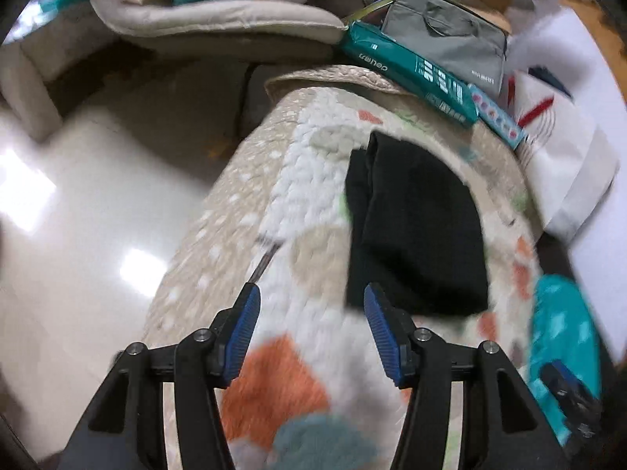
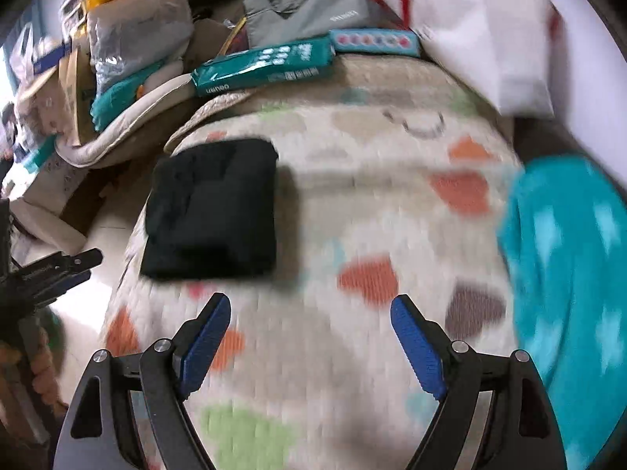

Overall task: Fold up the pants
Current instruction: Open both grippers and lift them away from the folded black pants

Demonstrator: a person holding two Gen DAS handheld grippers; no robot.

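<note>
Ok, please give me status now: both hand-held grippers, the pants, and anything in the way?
Left hand-held gripper open, empty. Right hand-held gripper open, empty. Black pants lying folded on patterned blanket, untouched. Teal cloth off to the side, not blocking.

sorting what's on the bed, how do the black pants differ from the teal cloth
The pants are plain black; the teal cloth has pale blotches. The pants are folded into a neat rectangle; the cloth lies loose. The pants sit near the bed's left edge, the cloth at the right. Both rest on the blanket, untouched.
</note>
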